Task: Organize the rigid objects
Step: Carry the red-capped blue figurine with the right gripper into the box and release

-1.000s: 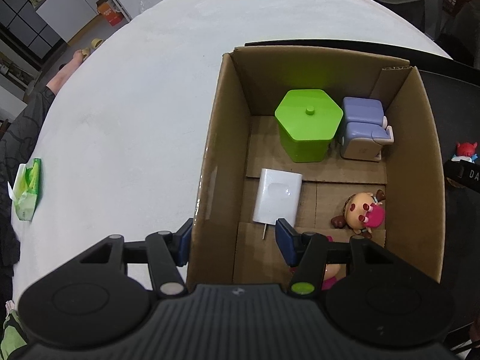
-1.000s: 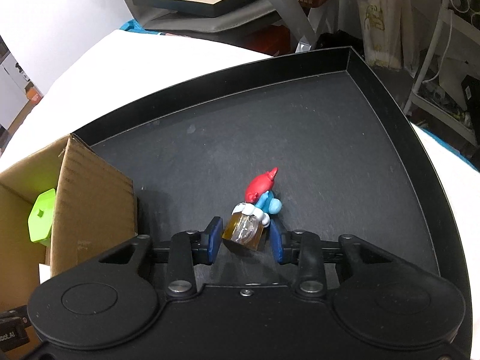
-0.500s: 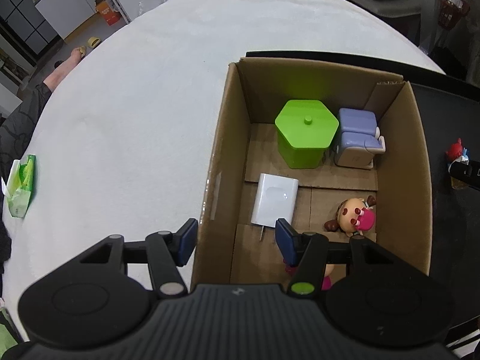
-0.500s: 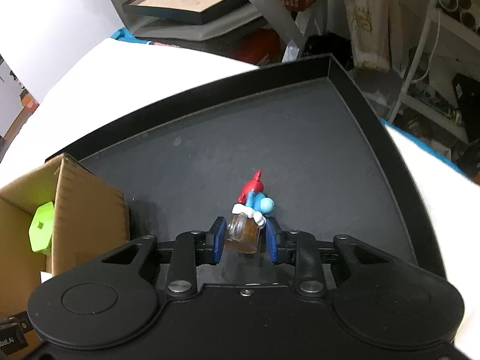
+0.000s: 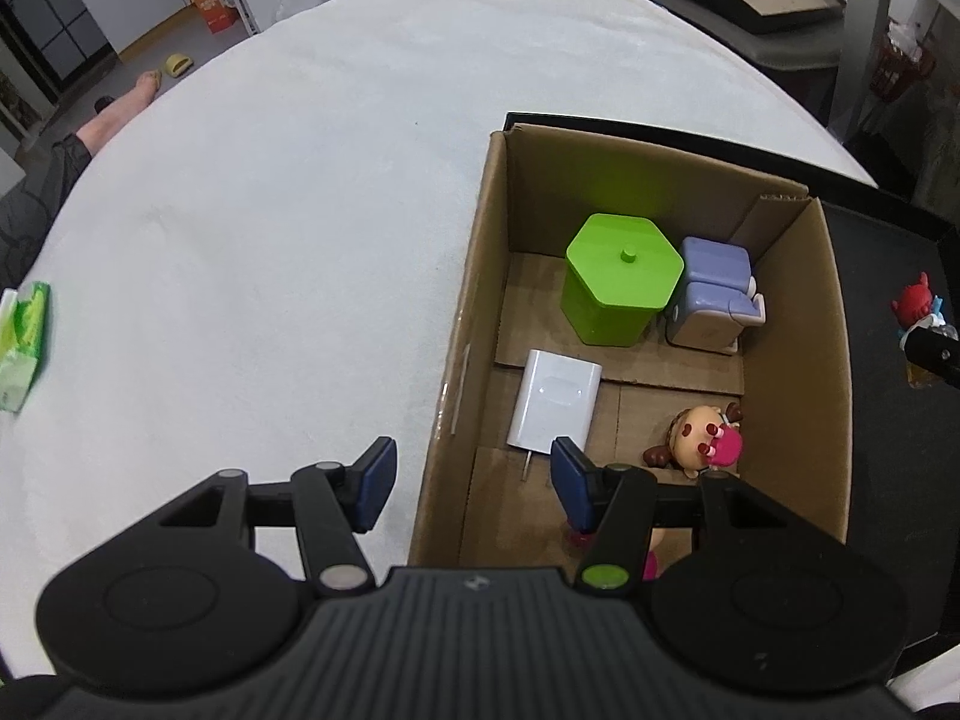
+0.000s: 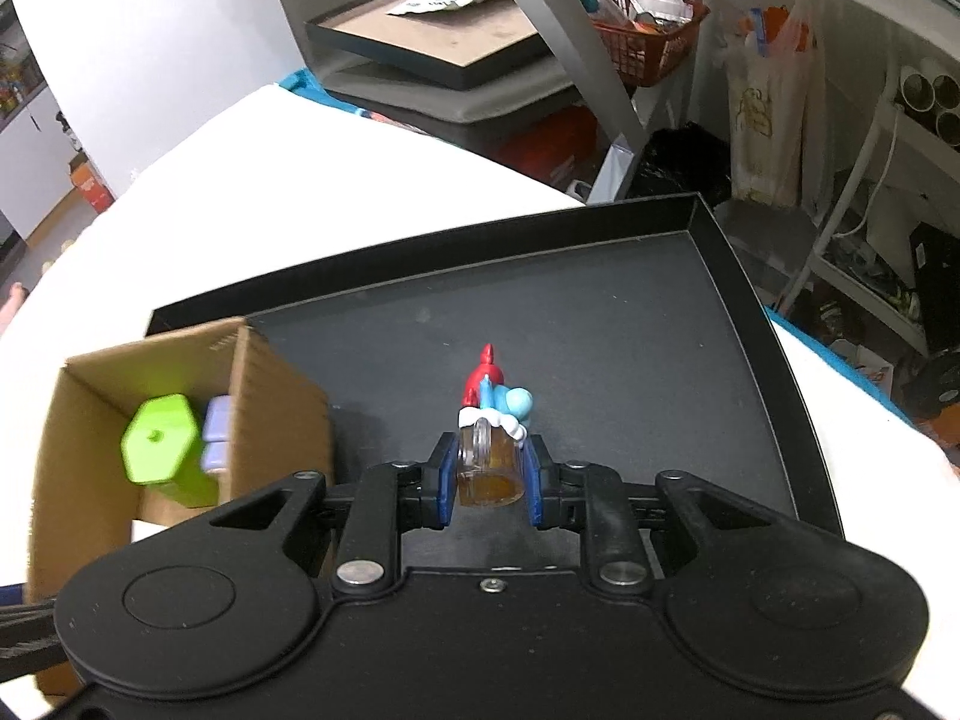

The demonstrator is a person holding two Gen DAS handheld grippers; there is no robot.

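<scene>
My right gripper (image 6: 487, 477) is shut on a small figurine (image 6: 492, 420) with a red hat, blue body and amber base, held above the black tray (image 6: 600, 348); it also shows in the left wrist view (image 5: 918, 312). A cardboard box (image 5: 474, 312) holds a green hexagonal container (image 5: 621, 276), a lilac toy (image 5: 714, 294), a white charger (image 5: 555, 399) and a doll with a pink nose (image 5: 705, 435). My left gripper (image 5: 474, 477) is open and empty, straddling the box's near left wall. The box also shows at the left of the right wrist view (image 6: 258, 396).
The box stands at the left end of the black tray on a white table (image 5: 270, 210). A green packet (image 5: 24, 348) lies at the table's left edge. Shelves and clutter lie beyond the tray's far right side.
My right gripper closed on the figurine and lifted it off the tray. My left gripper rose and drew back slightly, staying open.
</scene>
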